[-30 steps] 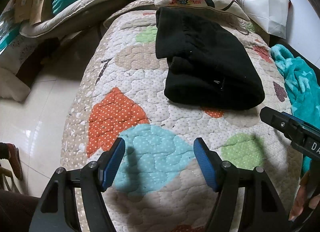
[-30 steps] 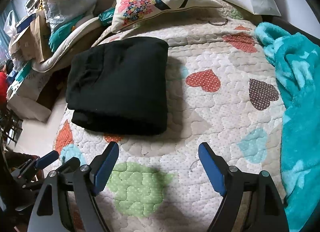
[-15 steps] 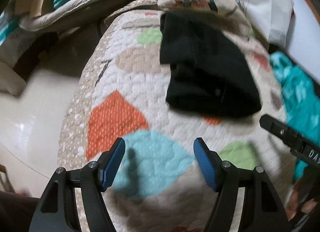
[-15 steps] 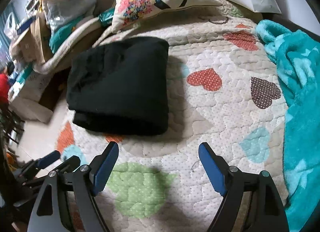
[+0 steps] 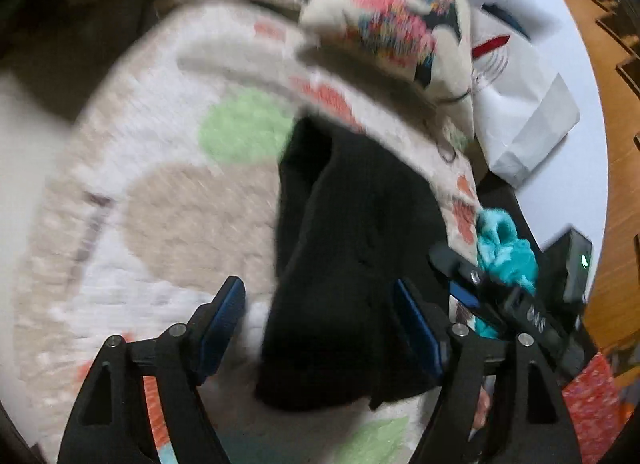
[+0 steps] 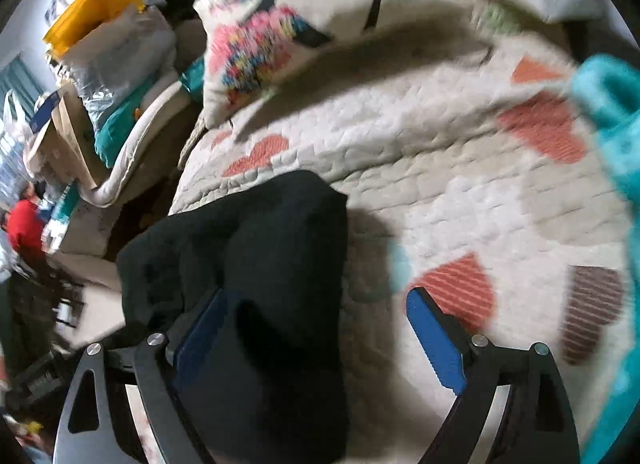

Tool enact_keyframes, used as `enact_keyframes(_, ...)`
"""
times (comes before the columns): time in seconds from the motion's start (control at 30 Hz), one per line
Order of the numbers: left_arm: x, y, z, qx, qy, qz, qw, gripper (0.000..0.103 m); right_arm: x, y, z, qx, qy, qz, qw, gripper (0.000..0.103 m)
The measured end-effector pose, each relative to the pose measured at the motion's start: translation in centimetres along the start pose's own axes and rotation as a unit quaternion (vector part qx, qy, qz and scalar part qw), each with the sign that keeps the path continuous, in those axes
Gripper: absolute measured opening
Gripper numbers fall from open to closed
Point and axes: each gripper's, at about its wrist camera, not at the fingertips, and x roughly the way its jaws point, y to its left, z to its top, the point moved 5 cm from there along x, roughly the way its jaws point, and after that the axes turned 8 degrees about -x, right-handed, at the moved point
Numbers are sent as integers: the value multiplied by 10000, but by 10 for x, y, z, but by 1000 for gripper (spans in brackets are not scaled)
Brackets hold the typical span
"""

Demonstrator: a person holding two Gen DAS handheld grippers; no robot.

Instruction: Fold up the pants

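Observation:
The black pants [image 5: 352, 248] lie folded in a thick bundle on the quilted bedspread [image 5: 168, 200]. My left gripper [image 5: 320, 316] is open, its blue pads straddling the bundle's near left part. In the right wrist view the pants [image 6: 260, 264] fill the lower left. My right gripper [image 6: 316, 340] is open, its left finger over the black cloth and its right finger over the bedspread [image 6: 460, 168]. The right gripper also shows in the left wrist view [image 5: 508, 300], just right of the pants. Both views are blurred.
A floral pillow [image 6: 272, 24] and a white paper bag [image 5: 520, 104] lie at the head of the bed. A teal fluffy blanket [image 6: 616, 136] lies along the right side. Bags and boxes [image 6: 100, 76] are piled left of the bed.
Both grippers have moved forward fast and close to the pants, which sat well ahead of the fingers before. Both stay open.

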Motion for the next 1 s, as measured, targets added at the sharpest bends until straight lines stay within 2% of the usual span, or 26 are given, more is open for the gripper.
enact_keyframes(0.03, 13, 1, -4, -36, 177, 1, 9998, 77, 11, -4, 3, 87, 132, 114, 9998, 94)
enact_keyframes(0.1, 20, -11, -11, 331, 32, 58, 9994, 83, 32, -6, 8, 213, 305, 487, 9981, 94)
enact_keyframes(0.13, 23, -19, -14, 533, 110, 80, 9985, 82, 39, -5, 9, 282, 379, 675, 9966, 94)
enact_keyframes(0.17, 26, -27, -18, 702, 223, 22, 9973, 77, 46, -4, 10, 379, 474, 905, 9940, 94)
enact_keyframes(0.2, 26, -33, -22, 794, 240, 17, 9966, 72, 51, -2, 10, 465, 553, 1116, 9911, 85)
enact_keyframes(0.23, 23, -36, -22, 826, 184, 28, 9964, 69, 53, 3, 12, 504, 559, 1319, 9884, 78)
enact_keyframes(0.37, 11, -43, -10, 657, 22, -166, 9977, 66, 40, 19, 24, 430, 416, 1525, 9865, 78)
enact_keyframes(0.47, 6, -44, 4, 727, -191, 15, 9972, 67, 32, 28, 45, 490, 175, 1768, 9829, 77)
enact_keyframes(0.5, 8, -40, 6, 688, -170, 143, 9974, 67, 33, 28, 50, 485, 141, 1744, 9834, 77)
enact_keyframes(0.57, 14, -28, 8, 621, -1, 573, 9964, 67, 40, 23, 55, 468, 184, 1417, 9886, 77)
enact_keyframes(0.6, 15, -25, 6, 631, 48, 659, 9958, 67, 44, 19, 53, 381, 259, 1060, 9933, 78)
enact_keyframes(0.63, 12, -25, 4, 640, 79, 678, 9956, 68, 45, 14, 50, 143, 299, 507, 9982, 81)
enact_keyframes(0.67, 9, -26, 4, 665, 104, 697, 9953, 68, 45, 11, 47, -109, 283, 150, 9994, 85)
enact_keyframes(0.73, -6, -32, 0, 835, 35, 767, 9935, 68, 33, 14, 44, -520, 87, -354, 9980, 88)
enact_keyframes(0.8, -21, -33, -1, 967, -135, 862, 9915, 68, 15, 23, 46, -724, -135, -648, 9952, 88)
enact_keyframes(0.9, -46, -25, 5, 965, -558, 1050, 9882, 68, -12, 43, 53, -1018, -573, -643, 9911, 88)
enact_keyframes(1.0, -61, -7, 21, 594, -882, 1296, 9858, 68, -18, 70, 59, -1357, -657, -575, 9869, 88)
